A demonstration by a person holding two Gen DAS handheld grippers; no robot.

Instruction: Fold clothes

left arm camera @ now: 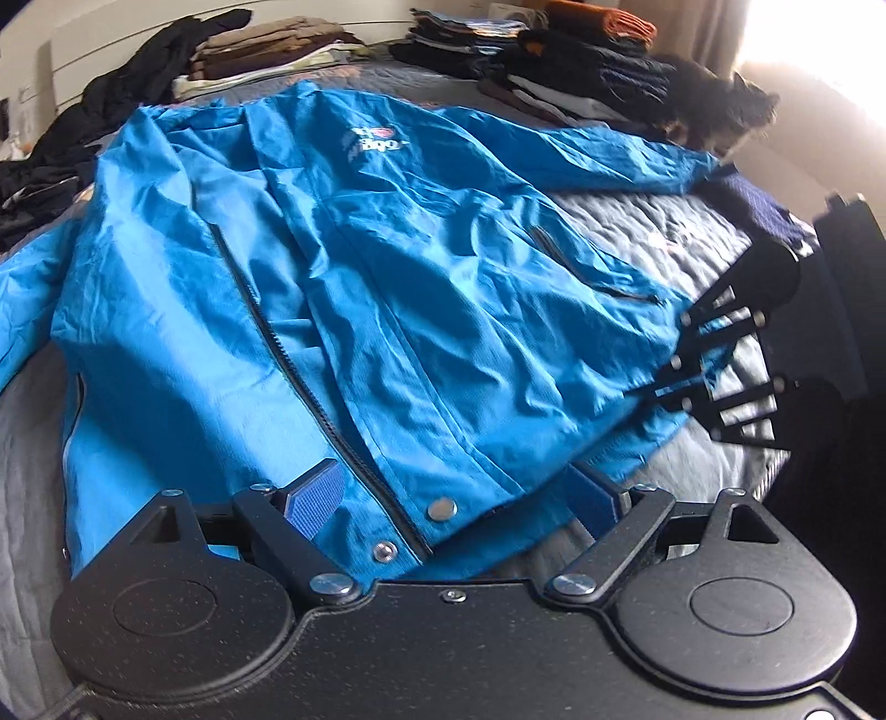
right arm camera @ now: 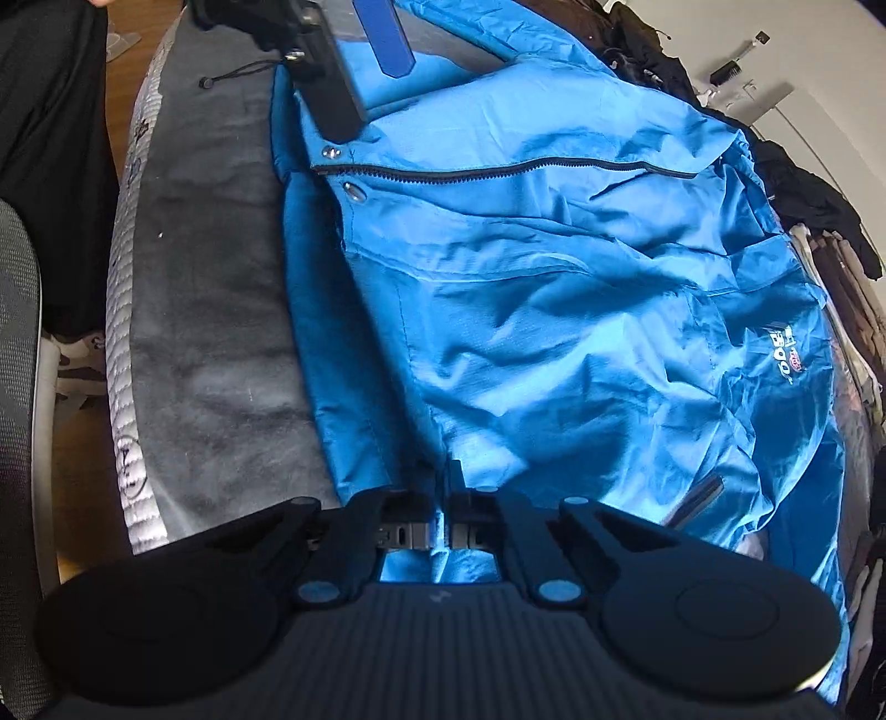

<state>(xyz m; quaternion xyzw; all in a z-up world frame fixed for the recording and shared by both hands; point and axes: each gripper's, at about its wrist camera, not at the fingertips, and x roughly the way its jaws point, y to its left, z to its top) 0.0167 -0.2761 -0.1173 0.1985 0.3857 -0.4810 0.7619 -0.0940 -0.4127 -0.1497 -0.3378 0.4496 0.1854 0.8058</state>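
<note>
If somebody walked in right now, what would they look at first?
Probably the big bright blue jacket spread flat over the grey bed cover, zipper side up. The right gripper is pinched shut on its hem at one corner, while the left gripper stands open over the hem by the snap buttons. Behind the jacket, by the wall, sit stacks of folded clothes.

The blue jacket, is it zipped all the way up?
No, the blue jacket lies open, its zipper edge running loose down one front flap on the bed.
</note>
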